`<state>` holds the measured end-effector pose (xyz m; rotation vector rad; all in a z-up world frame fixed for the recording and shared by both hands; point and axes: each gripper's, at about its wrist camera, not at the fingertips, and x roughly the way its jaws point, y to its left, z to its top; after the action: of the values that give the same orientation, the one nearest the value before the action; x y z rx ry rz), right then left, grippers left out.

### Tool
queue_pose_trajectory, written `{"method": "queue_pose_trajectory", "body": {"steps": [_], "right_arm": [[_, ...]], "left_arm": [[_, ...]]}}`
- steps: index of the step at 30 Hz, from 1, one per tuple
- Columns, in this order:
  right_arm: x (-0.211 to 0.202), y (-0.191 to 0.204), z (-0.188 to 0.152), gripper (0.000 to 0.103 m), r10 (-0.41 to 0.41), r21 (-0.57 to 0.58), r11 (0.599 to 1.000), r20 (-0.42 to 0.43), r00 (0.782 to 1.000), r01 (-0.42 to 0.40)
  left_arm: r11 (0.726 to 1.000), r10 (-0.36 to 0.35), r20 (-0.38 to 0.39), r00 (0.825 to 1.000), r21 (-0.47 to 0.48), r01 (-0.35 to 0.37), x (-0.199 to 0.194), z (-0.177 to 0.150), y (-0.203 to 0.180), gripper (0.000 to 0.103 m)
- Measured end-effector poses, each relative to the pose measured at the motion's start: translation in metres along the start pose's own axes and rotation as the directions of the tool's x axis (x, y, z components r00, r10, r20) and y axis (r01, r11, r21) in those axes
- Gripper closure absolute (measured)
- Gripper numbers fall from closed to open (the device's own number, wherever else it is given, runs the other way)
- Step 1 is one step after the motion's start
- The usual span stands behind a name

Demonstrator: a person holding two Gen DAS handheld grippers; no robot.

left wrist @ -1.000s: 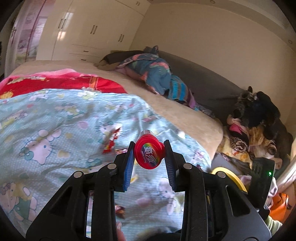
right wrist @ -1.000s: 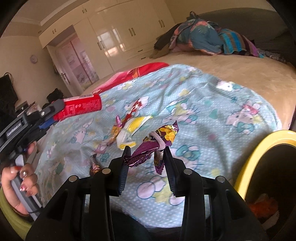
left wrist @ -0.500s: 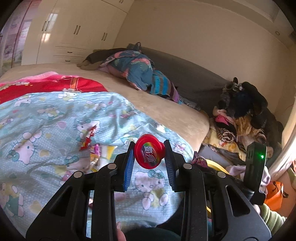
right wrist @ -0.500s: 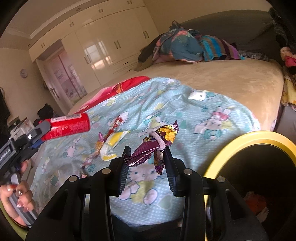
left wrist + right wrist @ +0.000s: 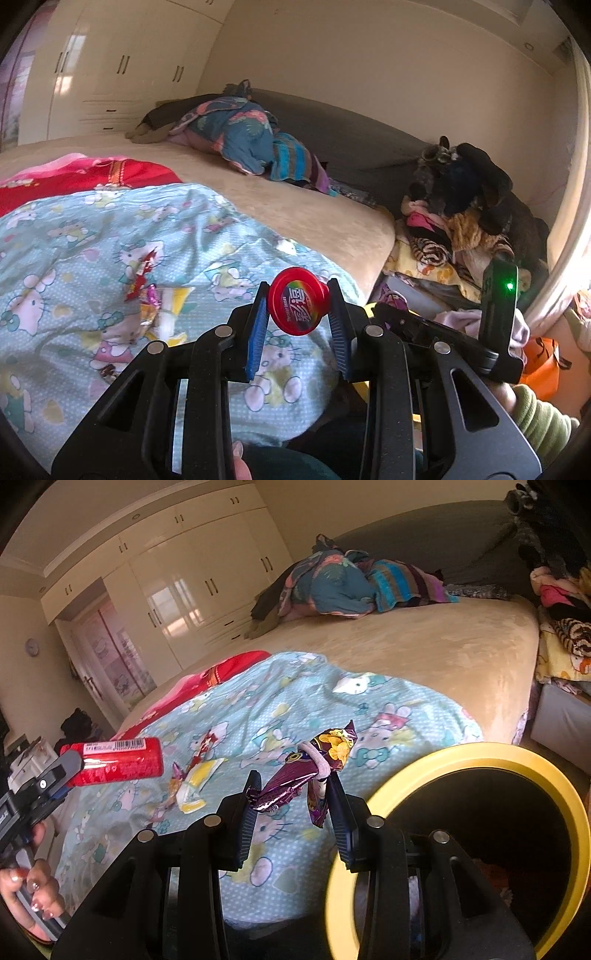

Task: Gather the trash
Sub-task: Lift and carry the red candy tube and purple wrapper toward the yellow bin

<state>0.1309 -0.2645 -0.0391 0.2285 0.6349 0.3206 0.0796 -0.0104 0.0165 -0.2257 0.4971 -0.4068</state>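
My left gripper (image 5: 298,301) is shut on a red candy tube (image 5: 298,305), whose round end faces the camera; from the right wrist the same red candy tube (image 5: 118,762) shows sideways, held above the bed's left side. A crumpled purple snack wrapper (image 5: 314,768), tied with a pale hair band, sits pinched in my right gripper (image 5: 293,786). Just right of that gripper gapes a yellow-rimmed trash bin (image 5: 476,751), dark inside. Several loose wrappers (image 5: 192,779) lie on the light blue cartoon blanket (image 5: 295,694); in the left wrist view these wrappers (image 5: 151,291) are left of the tube.
A beige bed (image 5: 424,646) carries a heap of clothes (image 5: 343,579) near its head. More clothes and a plush toy pile (image 5: 461,206) stand beside the bed on the right. White wardrobes (image 5: 192,587) line the far wall. An orange bag (image 5: 539,358) sits low right.
Both grippers have swung right across the bed with their loads still held. The yellow bin rim has grown much larger in the right wrist view, and the wrappers have slid left.
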Motion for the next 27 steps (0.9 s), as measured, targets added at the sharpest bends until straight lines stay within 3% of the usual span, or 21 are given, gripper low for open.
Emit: {"method": "queue_pose_trajectory", "body": {"steps": [27], "right_arm": [[-0.038,-0.048,0.003,0.068,-0.071,0.090,0.994,0.062,0.996,0.066]], "left_arm": [[0.988,-0.101,-0.071,0.992,0.112,0.108,0.015,-0.019,-0.063,0.079]]}}
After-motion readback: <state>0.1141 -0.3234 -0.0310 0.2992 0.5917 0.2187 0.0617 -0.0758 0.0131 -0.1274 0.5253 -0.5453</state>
